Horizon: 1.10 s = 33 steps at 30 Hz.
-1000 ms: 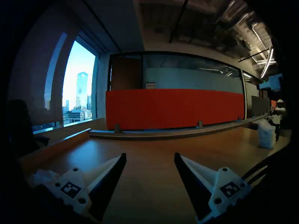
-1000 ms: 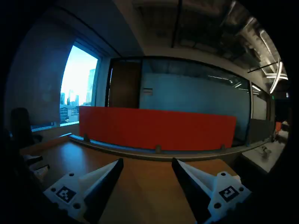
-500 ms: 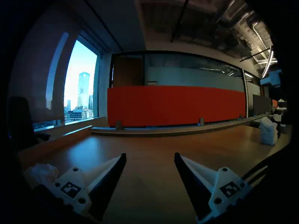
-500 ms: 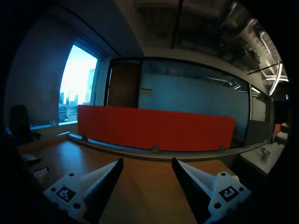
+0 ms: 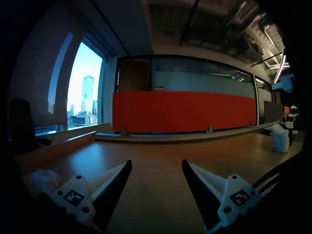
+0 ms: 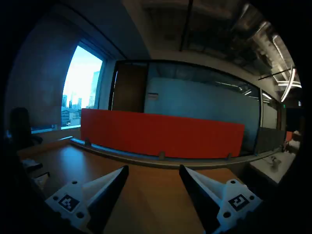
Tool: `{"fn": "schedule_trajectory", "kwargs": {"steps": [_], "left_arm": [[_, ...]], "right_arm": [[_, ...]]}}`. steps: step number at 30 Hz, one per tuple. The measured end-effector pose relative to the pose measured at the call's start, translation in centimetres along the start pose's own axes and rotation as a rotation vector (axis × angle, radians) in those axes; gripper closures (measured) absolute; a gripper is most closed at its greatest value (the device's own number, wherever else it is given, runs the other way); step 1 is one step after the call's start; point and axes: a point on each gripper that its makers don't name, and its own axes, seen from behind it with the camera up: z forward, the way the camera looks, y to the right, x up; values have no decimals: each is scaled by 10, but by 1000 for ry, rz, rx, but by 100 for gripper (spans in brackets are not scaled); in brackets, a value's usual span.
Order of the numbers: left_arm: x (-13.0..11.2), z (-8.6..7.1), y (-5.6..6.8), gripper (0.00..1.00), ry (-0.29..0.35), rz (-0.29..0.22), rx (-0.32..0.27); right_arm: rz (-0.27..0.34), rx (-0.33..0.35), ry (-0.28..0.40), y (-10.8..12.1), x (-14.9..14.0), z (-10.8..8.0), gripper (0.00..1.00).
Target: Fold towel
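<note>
- Wooden tabletop (image 5: pixel 156 202) spreads beneath the left gripper (image 5: pixel 156 162) in the left gripper view; its two fingers stand wide apart with nothing between them.
- A crumpled white cloth (image 5: pixel 41 180) lies at the near left of the table, just beside the left finger; whether it is the towel cannot be told.
- A white bundle (image 5: pixel 279 138) sits at the far right, and a red partition (image 5: pixel 183 111) lines the far edge.
- In the right gripper view, the right gripper (image 6: pixel 153 167) hangs over the wood, fingers parted and empty.
</note>
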Motion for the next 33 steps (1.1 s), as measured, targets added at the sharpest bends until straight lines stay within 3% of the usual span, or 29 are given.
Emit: {"fn": "schedule_trajectory", "kwargs": {"steps": [9, 24, 33], "left_arm": [[0, 1, 0, 4, 0, 2, 1], [-1, 1, 0, 5, -1, 3, 1], [0, 1, 0, 4, 0, 2, 1]], "right_arm": [[18, -19, 18, 11, 1, -1, 0], [39, -66, 86, 52, 11, -3, 0], [50, -112, 95, 79, -9, -5, 0]]}}
